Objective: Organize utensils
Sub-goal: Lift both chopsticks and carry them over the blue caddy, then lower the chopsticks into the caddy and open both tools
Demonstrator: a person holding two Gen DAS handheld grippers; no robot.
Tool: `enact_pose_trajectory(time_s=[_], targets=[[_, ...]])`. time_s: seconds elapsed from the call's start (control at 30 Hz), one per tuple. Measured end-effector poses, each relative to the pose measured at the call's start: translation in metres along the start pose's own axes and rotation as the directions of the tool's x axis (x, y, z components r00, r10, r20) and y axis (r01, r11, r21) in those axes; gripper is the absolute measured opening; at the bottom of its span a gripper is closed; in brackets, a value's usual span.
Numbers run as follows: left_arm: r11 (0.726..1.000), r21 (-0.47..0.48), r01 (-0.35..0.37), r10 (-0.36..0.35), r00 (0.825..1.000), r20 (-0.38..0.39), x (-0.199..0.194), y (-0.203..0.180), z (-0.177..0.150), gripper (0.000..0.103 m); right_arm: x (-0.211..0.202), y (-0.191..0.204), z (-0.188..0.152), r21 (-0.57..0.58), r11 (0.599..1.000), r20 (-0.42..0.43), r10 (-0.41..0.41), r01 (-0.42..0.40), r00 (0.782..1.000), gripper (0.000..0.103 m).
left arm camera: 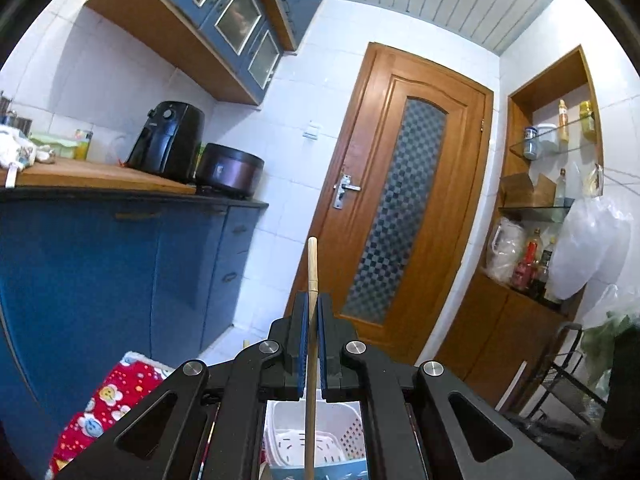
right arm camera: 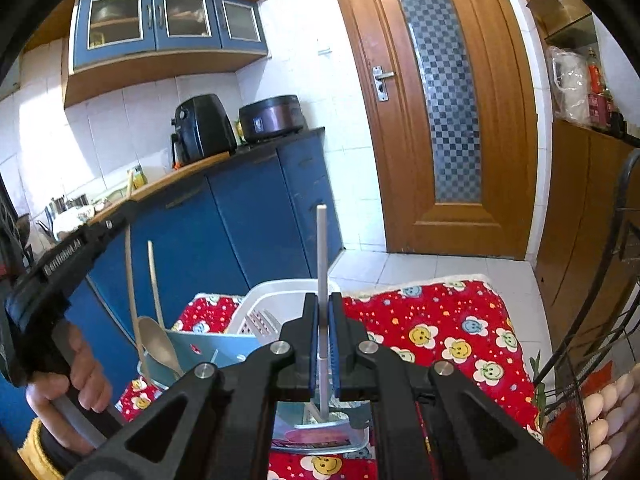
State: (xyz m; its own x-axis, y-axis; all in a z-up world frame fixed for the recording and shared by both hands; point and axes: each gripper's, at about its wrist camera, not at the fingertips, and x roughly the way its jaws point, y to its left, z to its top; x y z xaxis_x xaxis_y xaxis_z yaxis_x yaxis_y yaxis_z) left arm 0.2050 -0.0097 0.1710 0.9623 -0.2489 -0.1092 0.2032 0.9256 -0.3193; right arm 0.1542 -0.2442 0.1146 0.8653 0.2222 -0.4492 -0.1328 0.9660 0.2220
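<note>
Here we see both grippers clamped on utensils above a red cloth printed with smiley flowers [right arm camera: 448, 328]. The left gripper [left arm camera: 313, 344] has its blue pads pressed together on a thin pale wooden stick [left arm camera: 311, 272], which stands upright between them and rises past the fingertips. Below it, through the frame of the tool, lies a white slotted plastic basket [left arm camera: 304, 440].

The right gripper [right arm camera: 324, 340] is closed on a slim grey metal handle [right arm camera: 322, 248], upright as well, whose lower end meets a flat metal blade [right arm camera: 320, 426] near the camera.

From the right wrist view, the left tool appears on the left, held by a hand [right arm camera: 72, 376]; white lettering on its black body reads roughly "GenRobot.AI" [right arm camera: 63, 258]. Beside it a light blue holder [right arm camera: 208, 346] carries a wooden spoon [right arm camera: 158, 340] and another long stick. Far behind, a black air fryer [right arm camera: 204, 128] stands on the tabletop [right arm camera: 192, 168]; its label is too small to read.
</note>
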Motion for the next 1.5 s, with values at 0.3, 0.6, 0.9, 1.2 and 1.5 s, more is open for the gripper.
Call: enact_pose_trajectory(time_s=[0.3,0.6,0.9,1.2,1.5], targets=[[0.999,0.030,-0.021,0.019,0.997,0.069,0.000,-0.009,0.003,0.004,0.004,0.000,0.002,-0.012,1.000,0.007,-0.009,0.009,1.000,0.006],[0.997,0.042,-0.068,0.067,0.997,0.027,0.018,-0.004,-0.029,0.004,0.018,-0.003,-0.006,-0.017,1.000,-0.029,0.004,-0.005,1.000,0.006],[0.991,0.114,-0.070,0.073,0.997,-0.023,0.014,-0.014,-0.054,0.004,0.014,-0.007,-0.009,0.028,0.999,-0.035,0.046,-0.045,0.998,0.032],[0.989,0.124,-0.075,0.087,0.992,-0.091,-0.002,-0.013,-0.058,0.042,-0.017,-0.010,-0.007,0.048,0.997,0.017,0.067,-0.068,0.998,0.035],[0.990,0.121,-0.067,0.083,0.988,-0.132,-0.034,-0.016,-0.044,0.042,-0.047,-0.014,-0.020,0.084,0.994,0.015,0.072,-0.073,0.997,0.035]])
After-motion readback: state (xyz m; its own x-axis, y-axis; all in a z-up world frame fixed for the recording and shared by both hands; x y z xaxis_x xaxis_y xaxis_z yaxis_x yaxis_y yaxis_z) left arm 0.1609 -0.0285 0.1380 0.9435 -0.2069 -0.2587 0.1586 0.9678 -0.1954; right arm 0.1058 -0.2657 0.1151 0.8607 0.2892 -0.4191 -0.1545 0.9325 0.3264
